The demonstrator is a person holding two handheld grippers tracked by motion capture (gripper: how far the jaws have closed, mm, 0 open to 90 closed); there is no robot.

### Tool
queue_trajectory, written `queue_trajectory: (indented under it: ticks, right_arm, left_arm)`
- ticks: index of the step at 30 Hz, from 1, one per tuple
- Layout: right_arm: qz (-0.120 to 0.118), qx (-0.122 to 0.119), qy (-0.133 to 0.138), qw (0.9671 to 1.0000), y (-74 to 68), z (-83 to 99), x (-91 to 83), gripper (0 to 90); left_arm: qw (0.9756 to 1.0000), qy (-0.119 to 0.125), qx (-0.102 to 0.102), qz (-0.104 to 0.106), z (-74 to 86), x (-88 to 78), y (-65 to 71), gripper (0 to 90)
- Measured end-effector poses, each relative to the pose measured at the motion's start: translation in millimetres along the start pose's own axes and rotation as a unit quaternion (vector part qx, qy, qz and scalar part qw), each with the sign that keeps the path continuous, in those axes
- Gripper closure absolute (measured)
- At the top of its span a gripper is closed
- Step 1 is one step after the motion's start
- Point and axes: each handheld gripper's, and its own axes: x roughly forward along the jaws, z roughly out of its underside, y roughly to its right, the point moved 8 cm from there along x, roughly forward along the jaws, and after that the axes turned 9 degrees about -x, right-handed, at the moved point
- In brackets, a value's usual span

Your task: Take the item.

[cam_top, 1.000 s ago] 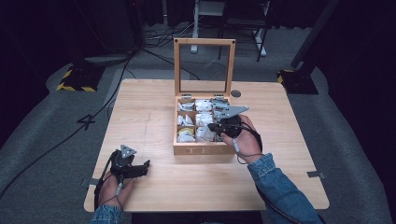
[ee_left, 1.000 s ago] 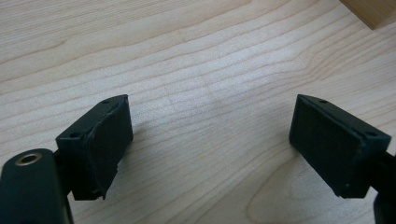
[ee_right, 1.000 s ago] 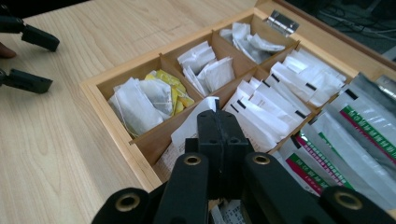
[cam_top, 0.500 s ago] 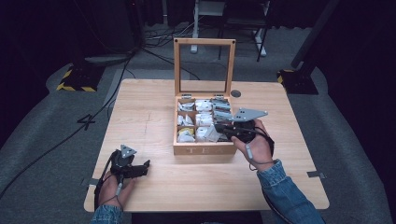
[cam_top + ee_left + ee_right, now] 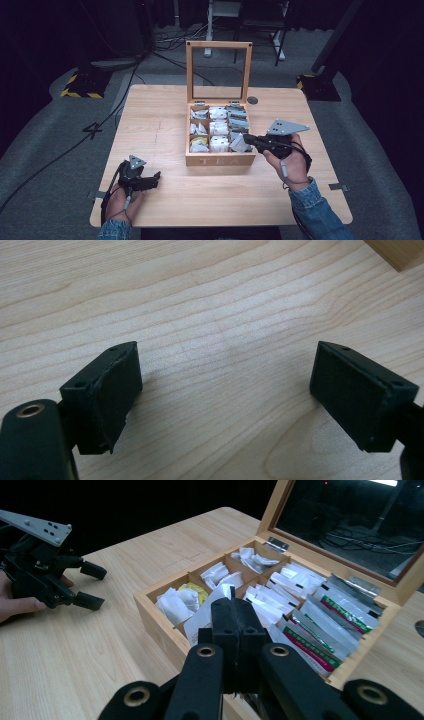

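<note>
Pinching tea sachet: right claw

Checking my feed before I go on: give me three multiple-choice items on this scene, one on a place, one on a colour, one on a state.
1. The left claw is: A raised overhead; B low over bare table; C hanging off the edge.
2. The sachet in the right claw is: A white; B red; C black.
3. The lid is: A shut; B open; C removed.
Answers: B, wood grain shows between its open jaws; A, white paper is pinched at its tips; B, its frame stands upright.
</note>
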Motion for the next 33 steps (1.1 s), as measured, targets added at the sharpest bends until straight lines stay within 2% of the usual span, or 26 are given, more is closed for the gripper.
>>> queue_trajectory:
  ticks: [6, 11, 13, 14, 20, 26, 33]
  right_arm:
    - [0.012, 0.010, 0.002, 0.9999, 8.7, 4.0, -10.6, 90.0]
    - [0.036, 0.025, 0.004, 0.9990, 24.2, 12.4, -27.8, 90.0]
    - [0.039, 0.028, 0.004, 0.9988, 26.2, 13.3, -29.8, 90.0]
    - [0.048, 0.032, 0.004, 0.9983, 32.2, 16.0, -34.6, 90.0]
    - [0.068, 0.034, -0.002, 0.9971, 45.0, 25.2, -43.2, 90.0]
    - [0.094, 0.048, -0.012, 0.9943, 63.9, 40.4, -54.8, 90.0]
    - [0.117, 0.059, -0.022, 0.9912, 79.5, 53.5, -61.4, 90.0]
  left_arm:
    - [1.0000, 0.000, 0.001, 0.000, -0.9, 0.6, -0.4, 13.7]
    - [1.0000, -0.001, 0.001, -0.002, -1.9, 1.5, -0.6, 13.6]
    - [1.0000, -0.001, 0.001, -0.002, -1.9, 1.5, -0.6, 13.6]
    - [1.0000, -0.001, 0.001, -0.002, -1.9, 1.5, -0.6, 13.6]
    - [1.0000, -0.001, 0.001, -0.002, -2.0, 1.6, -0.7, 13.6]
    - [1.0000, -0.001, 0.001, -0.002, -1.8, 1.5, -0.4, 13.6]
    - [1.0000, -0.001, 0.001, -0.002, -2.0, 1.5, -0.7, 13.6]
